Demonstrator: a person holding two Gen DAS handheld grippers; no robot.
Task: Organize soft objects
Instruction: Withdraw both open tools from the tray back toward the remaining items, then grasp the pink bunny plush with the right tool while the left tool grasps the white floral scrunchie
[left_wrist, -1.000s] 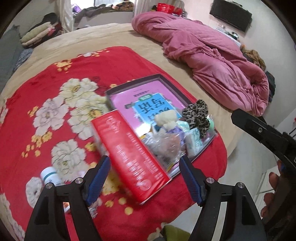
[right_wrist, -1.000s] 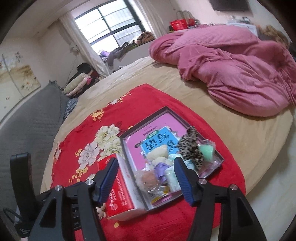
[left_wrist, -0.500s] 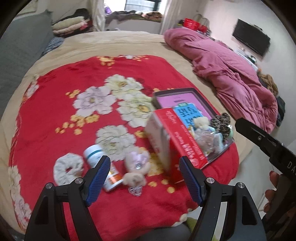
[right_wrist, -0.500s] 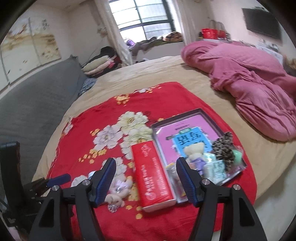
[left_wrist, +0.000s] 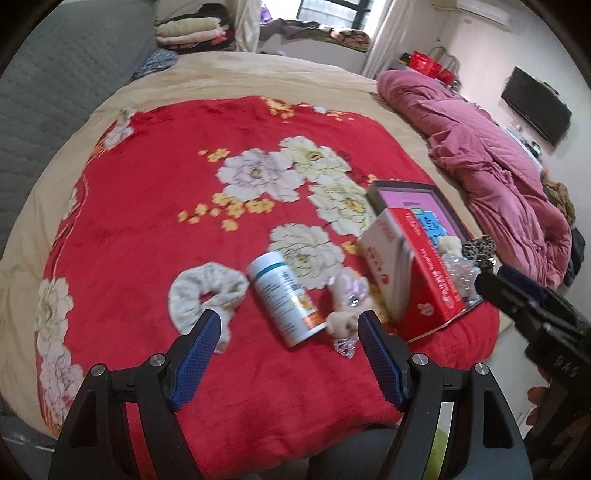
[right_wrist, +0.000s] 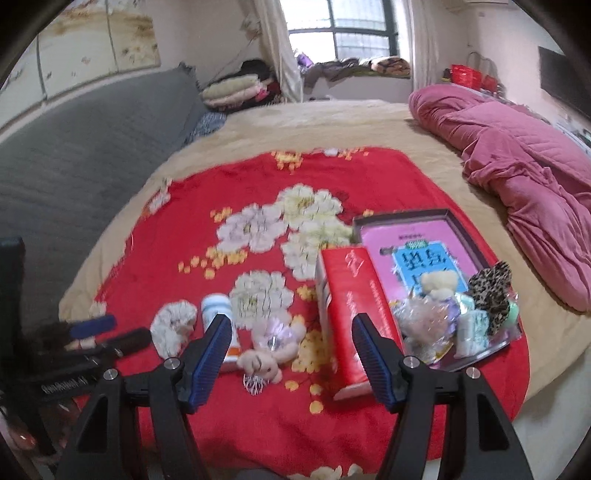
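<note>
On the red floral blanket (left_wrist: 147, 184) lie a white scrunchie (left_wrist: 184, 295), a white bottle (left_wrist: 280, 295) on its side and a small plush bear with a pink bow (left_wrist: 347, 299). My left gripper (left_wrist: 288, 315) hovers open above the bottle, holding nothing. My right gripper (right_wrist: 291, 321) is open and empty too, above the plush bear (right_wrist: 273, 339) and beside a red box (right_wrist: 354, 295). Right of the box, a shallow dark tray (right_wrist: 399, 214) holds a pink book, a beige bear (right_wrist: 439, 284), a leopard scrunchie (right_wrist: 491, 288) and small wrapped items.
A crumpled pink quilt (right_wrist: 517, 166) lies on the bed's right side. A grey padded wall (right_wrist: 74, 147) runs along the left. The left gripper (right_wrist: 92, 332) shows at the right wrist view's left edge. The bed's front edge is just below both grippers.
Both views have swung left, from the tray toward the blanket's middle. The white scrunchie, bottle and plush bear have come into view. The right jaws stand slightly wider.
</note>
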